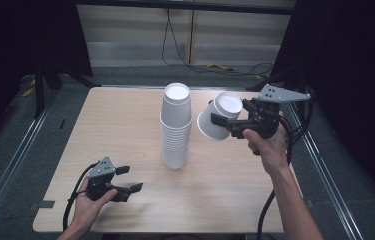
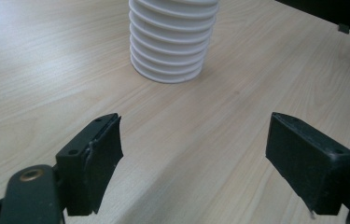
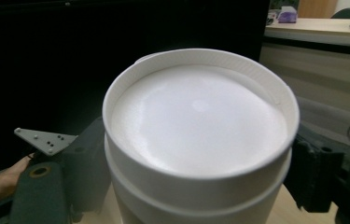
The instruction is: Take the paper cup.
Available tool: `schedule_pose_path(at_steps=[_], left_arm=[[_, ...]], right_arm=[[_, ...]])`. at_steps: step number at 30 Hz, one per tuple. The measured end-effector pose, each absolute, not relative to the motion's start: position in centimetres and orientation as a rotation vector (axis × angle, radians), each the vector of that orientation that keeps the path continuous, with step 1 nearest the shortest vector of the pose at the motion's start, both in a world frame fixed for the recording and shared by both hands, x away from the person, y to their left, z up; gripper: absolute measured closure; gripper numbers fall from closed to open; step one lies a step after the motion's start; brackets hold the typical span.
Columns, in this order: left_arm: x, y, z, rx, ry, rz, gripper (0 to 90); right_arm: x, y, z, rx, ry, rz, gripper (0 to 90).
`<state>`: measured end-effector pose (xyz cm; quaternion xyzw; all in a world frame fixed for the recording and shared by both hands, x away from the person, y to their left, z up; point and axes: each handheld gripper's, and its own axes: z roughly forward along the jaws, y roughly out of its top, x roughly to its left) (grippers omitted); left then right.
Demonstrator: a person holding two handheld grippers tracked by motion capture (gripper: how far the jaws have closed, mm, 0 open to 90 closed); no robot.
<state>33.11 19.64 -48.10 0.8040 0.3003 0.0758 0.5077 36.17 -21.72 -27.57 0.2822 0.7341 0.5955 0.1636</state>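
Note:
A tall stack of upside-down white paper cups (image 1: 176,127) stands at the middle of the wooden table (image 1: 115,130). My right gripper (image 1: 226,118) is raised just right of the stack's top and is shut on a white cup (image 1: 219,120), which is tilted with its base up. In the right gripper view the cup's base (image 3: 199,116) faces the camera and the fingers (image 3: 85,163) press its sides; a second cup seems nested with it. My left gripper (image 1: 129,179) stays low at the front left, open and empty. In the left gripper view the stack's foot (image 2: 171,46) stands ahead of the left gripper (image 2: 193,140).
Bare wood lies around the stack on all sides. Black curtains flank the table, and cables (image 1: 210,65) run over the floor behind it. Each gripper trails a cable (image 1: 267,210) toward the front edge. In the right gripper view the left gripper's grey plate (image 3: 44,140) is low at left.

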Motion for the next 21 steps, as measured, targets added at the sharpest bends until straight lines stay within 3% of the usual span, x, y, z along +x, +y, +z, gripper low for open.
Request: schedule_pose_path(at_steps=[21], left_arm=[[33.6, 17.1, -46.6, 1.935, 0.617, 0.159, 16.1]], right_arm=[[35.9, -19.4, -33.6, 0.809, 2.185, 1.722, 21.2]])
